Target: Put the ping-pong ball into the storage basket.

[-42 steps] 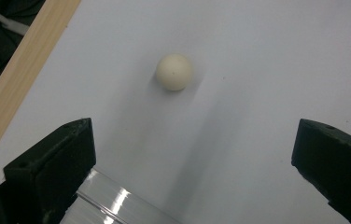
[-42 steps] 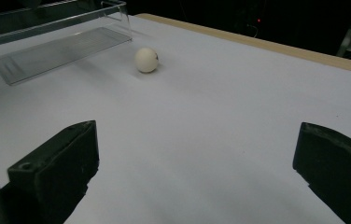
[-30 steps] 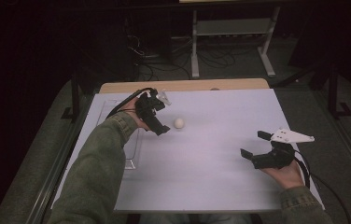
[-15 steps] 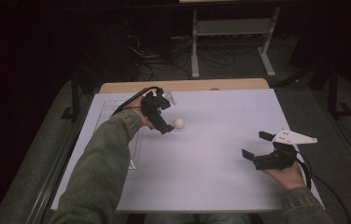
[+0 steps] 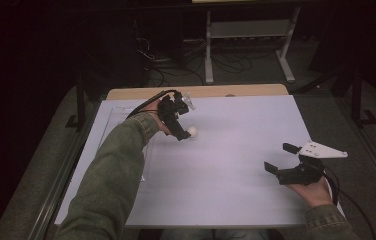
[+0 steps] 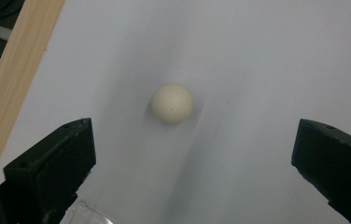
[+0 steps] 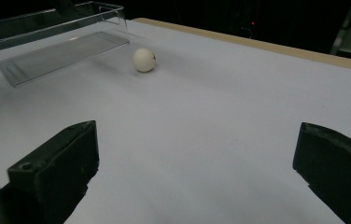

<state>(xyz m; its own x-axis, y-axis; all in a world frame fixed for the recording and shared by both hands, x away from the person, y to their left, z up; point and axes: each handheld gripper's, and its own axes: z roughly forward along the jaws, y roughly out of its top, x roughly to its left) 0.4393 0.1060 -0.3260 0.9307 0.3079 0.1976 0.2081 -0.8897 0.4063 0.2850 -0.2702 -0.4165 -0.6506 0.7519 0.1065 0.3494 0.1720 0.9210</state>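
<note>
A small white ball [image 5: 192, 131] lies on the white table sheet [image 5: 236, 150], left of centre toward the far edge. My left gripper [image 5: 180, 119] hovers right beside and over it, jaws wide open. In the left gripper view the ball [image 6: 172, 103] sits just ahead of the open left gripper [image 6: 194, 137], centred between the jaws and untouched. My right gripper [image 5: 280, 157] rests open near the front right with nothing in it. From the right gripper [image 7: 194, 140] the ball [image 7: 144, 59] is seen far off.
A clear plastic tray [image 7: 57, 37] stands on the sheet left of the ball, partly under the left sleeve [image 5: 116, 170]; its corner [image 6: 87, 215] sits beneath the left jaws. A strip of bare wood [image 5: 201, 91] edges the table's far side. Dark floor and a shelf frame [image 5: 246, 45] lie beyond.
My left gripper has moved right, closing in on the ball. The ball and the right gripper have stayed where they were.
</note>
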